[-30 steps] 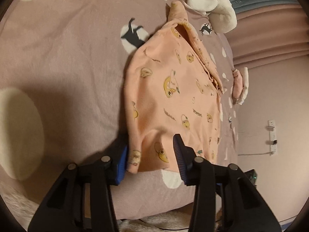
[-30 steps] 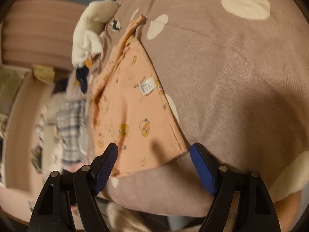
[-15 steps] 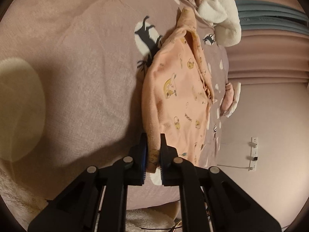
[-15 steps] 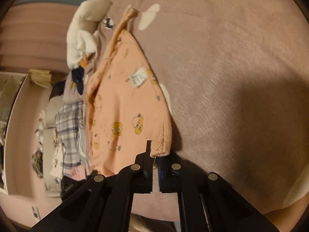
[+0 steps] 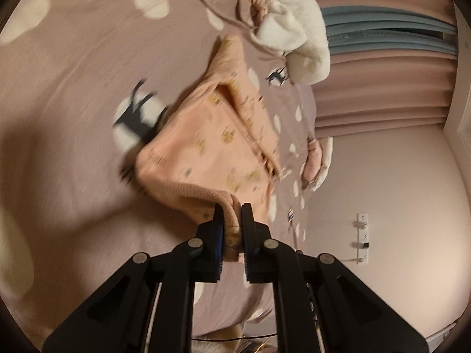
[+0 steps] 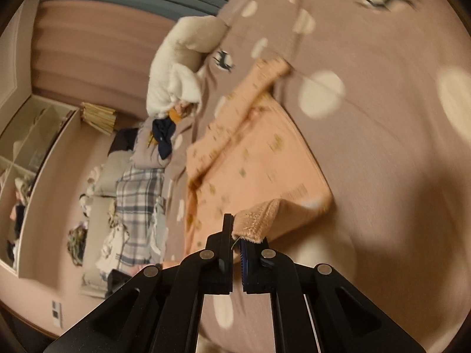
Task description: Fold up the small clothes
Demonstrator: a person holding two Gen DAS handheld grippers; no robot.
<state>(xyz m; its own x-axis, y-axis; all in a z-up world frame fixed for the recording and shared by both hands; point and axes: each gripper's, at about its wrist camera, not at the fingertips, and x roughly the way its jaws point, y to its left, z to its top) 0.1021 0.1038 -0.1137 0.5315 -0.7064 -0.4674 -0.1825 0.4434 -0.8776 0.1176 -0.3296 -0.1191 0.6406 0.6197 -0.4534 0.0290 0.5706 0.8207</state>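
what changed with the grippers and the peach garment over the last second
Both grippers, open a second ago, closed on the peach garment: the left gripper and right gripper each pinch a near corner and have lifted the near edge, curling it over. The far end still lies on the bedspread.

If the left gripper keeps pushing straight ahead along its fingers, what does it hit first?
Probably the peach garment itself. The left gripper is shut on its near edge, and the rest of the cloth lies directly ahead on the mauve bedcover. Motion blur leaves depth uncertain.
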